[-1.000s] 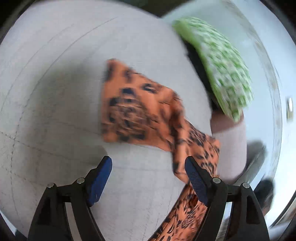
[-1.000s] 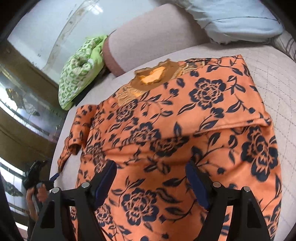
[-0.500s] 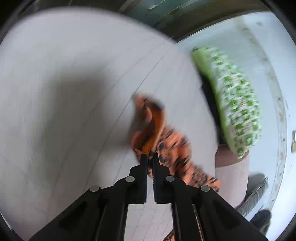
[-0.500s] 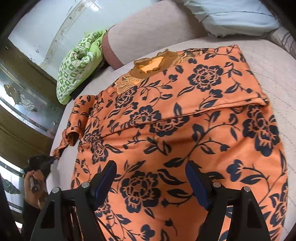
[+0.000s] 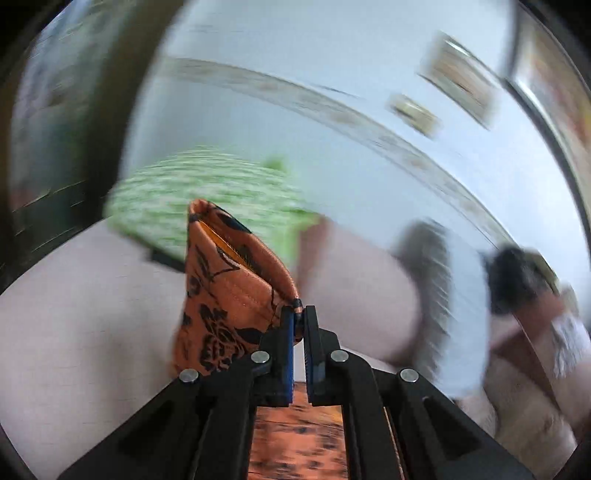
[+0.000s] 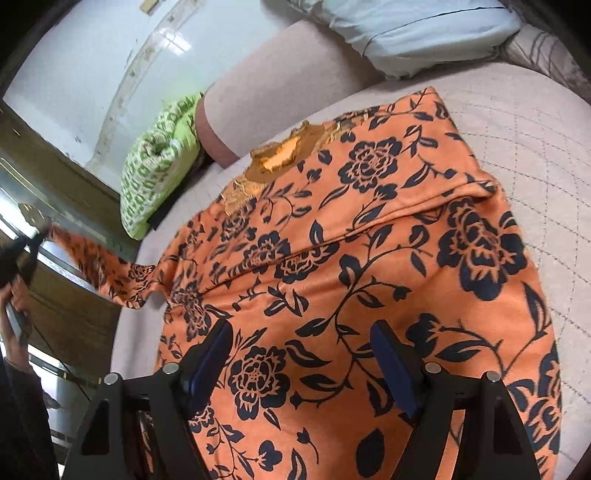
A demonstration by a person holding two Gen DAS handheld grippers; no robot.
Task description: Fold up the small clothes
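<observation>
An orange top with dark blue flowers (image 6: 362, 266) lies spread on a pale quilted bed (image 6: 524, 122), neckline toward the headboard. Its right sleeve is folded across the chest. My right gripper (image 6: 301, 349) is open and hovers just above the lower body of the top, holding nothing. My left gripper (image 5: 298, 319) is shut on the cuff of the left sleeve (image 5: 229, 291) and holds it up off the bed. In the right wrist view that sleeve (image 6: 99, 266) stretches out to the left toward the left gripper (image 6: 22, 254). The left wrist view is blurred by motion.
A green and white patterned cushion (image 6: 155, 177) lies at the bed's far left corner, also in the left wrist view (image 5: 207, 199). A pale blue pillow (image 6: 424, 29) rests against the padded headboard (image 6: 273, 81). A wooden and glass cabinet (image 6: 55, 192) stands left of the bed.
My left gripper closed on the sleeve cuff and lifted it up and out from the bed. The right gripper stayed open and drifted slightly over the top.
</observation>
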